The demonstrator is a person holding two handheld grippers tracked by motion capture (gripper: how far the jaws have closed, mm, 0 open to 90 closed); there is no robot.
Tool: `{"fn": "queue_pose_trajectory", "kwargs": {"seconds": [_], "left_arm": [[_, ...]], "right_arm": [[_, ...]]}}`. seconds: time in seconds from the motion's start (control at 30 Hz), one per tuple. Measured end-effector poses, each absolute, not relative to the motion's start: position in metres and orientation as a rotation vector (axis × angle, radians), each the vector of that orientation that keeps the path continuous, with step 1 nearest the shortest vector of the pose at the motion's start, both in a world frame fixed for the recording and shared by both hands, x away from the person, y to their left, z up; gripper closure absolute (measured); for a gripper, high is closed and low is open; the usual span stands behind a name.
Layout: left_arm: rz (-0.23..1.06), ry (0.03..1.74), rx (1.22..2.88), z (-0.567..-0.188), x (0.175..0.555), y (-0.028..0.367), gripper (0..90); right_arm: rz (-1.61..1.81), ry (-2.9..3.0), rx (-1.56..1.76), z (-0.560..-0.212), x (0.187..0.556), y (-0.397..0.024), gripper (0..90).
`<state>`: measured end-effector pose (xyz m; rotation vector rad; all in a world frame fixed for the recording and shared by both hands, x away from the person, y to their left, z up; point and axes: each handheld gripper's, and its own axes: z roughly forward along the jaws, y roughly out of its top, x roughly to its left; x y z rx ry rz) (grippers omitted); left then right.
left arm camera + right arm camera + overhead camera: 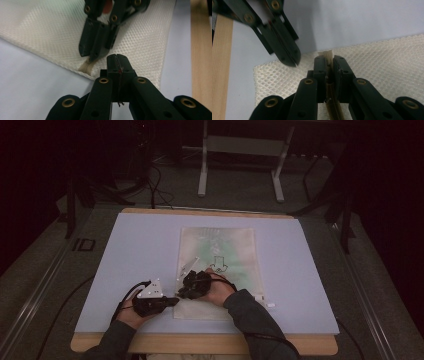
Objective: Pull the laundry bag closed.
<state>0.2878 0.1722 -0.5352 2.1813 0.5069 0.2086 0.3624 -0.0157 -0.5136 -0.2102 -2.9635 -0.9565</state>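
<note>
A white mesh bag (220, 255) with a faint green print lies flat on the light blue mat (135, 250). Its beige zipper (327, 53) runs along the near left edge. My right gripper (181, 291) (327, 59) is shut on the zipper's end, the tape standing up between its pads. My left gripper (174, 301) (117, 57) is shut, its tip down at the bag's mesh corner (269, 72), close beside the right one (91, 55). Whether it pinches mesh I cannot tell. The left gripper (291, 61) crosses in from the upper left of the right gripper view.
The mat rests on a wooden table whose front edge (200, 343) is close to both hands. A small white tab (267, 302) lies by the bag's near right corner. A metal stand (240, 150) and cables (155, 185) are on the floor behind the table.
</note>
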Motion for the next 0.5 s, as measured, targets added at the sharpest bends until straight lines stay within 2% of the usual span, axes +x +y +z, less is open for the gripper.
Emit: {"fn": "queue_pose_trajectory", "kwargs": {"seconds": [0.3, 0.5], "left_arm": [[0.256, 0.491, 2.242, -0.5399, 0.2884, 0.1648, 89.1], [0.341, 0.459, 2.275, -0.54, 0.2879, 0.1607, 89.1]], "right_arm": [[-0.955, -2.959, -0.222, -0.5151, 0.3614, -0.0171, 81.6], [-0.954, -2.958, -0.218, -0.5161, 0.3613, -0.0181, 81.6]]}}
